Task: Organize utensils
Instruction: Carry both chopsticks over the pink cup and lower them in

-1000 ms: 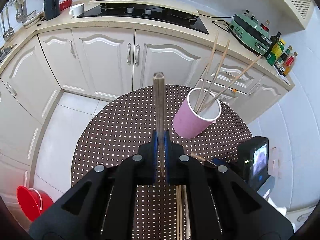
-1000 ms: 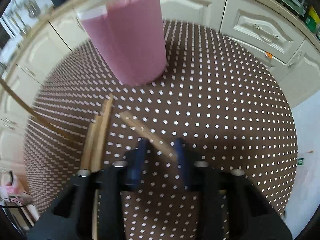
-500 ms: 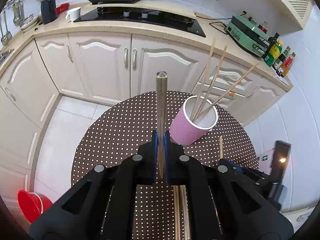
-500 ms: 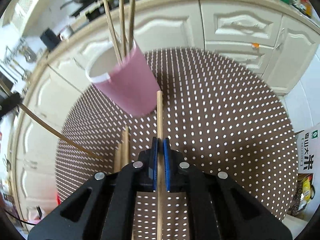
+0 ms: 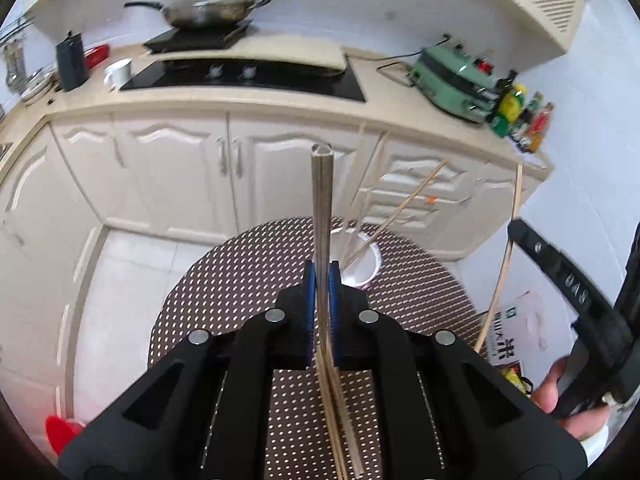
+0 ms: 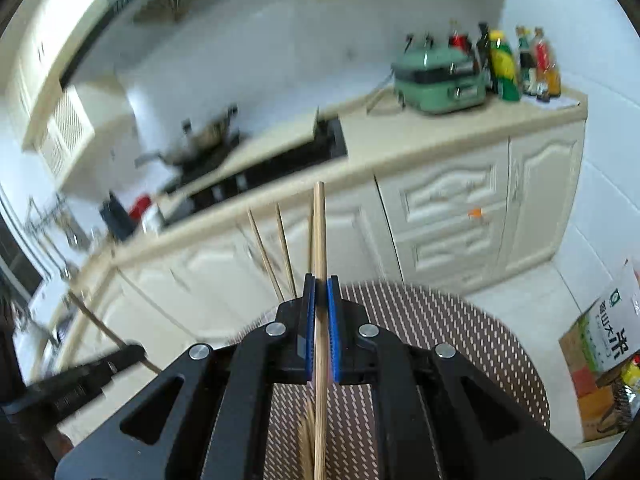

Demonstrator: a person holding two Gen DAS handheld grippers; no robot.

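Left wrist view: my left gripper (image 5: 322, 276) pinches a grey-brown chopstick (image 5: 321, 208), lifted above the round brown dotted table (image 5: 240, 280); the pink cup with white rim (image 5: 370, 266) already holds several thin chopsticks (image 5: 400, 208).
Right wrist view: my right gripper (image 6: 321, 286) pinches a pale wooden chopstick (image 6: 319, 232), also lifted.
Progress: I judge it partly done; both held sticks, plus loose wooden chopsticks lying on the table (image 5: 340, 420), remain to go in.

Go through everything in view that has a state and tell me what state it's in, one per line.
Left tongs: shut on a grey chopstick, raised.
Right tongs: shut on a wooden chopstick, raised.
Pink cup: upright on the dotted table, several chopsticks inside.
Spare chopsticks: lying flat on the table.
Wok: lidded, on the cooker.
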